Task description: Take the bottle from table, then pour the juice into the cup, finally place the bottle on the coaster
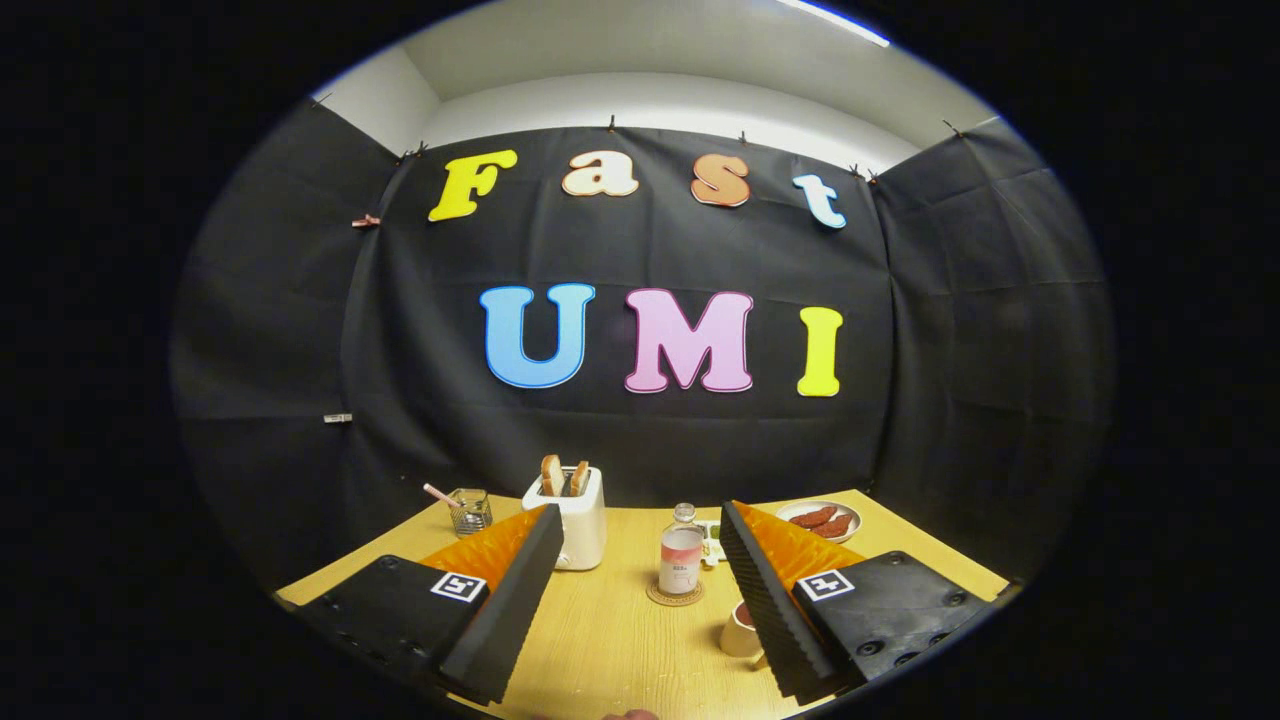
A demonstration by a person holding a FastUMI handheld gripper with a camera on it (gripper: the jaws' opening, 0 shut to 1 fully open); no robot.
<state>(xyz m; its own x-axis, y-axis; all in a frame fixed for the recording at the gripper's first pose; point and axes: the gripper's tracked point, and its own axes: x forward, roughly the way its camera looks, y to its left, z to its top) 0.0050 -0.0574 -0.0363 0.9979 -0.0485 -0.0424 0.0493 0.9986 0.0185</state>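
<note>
Viewing bottle (681, 560) upright on coaster (675, 596), beyond the fingers.
I see hand-held gripper (640, 590) wide open, holding nothing; cup (741, 630) beside its right finger.

1. Ceiling strip light (835, 22) overhead; even, moderately bright.
2. Tabletop (620, 620) btwn fingers well lit, soft shadows, no glare.
3. Fisheye bends booth walls; edges darken.
4. Focus sharp, fingers incl.
</note>
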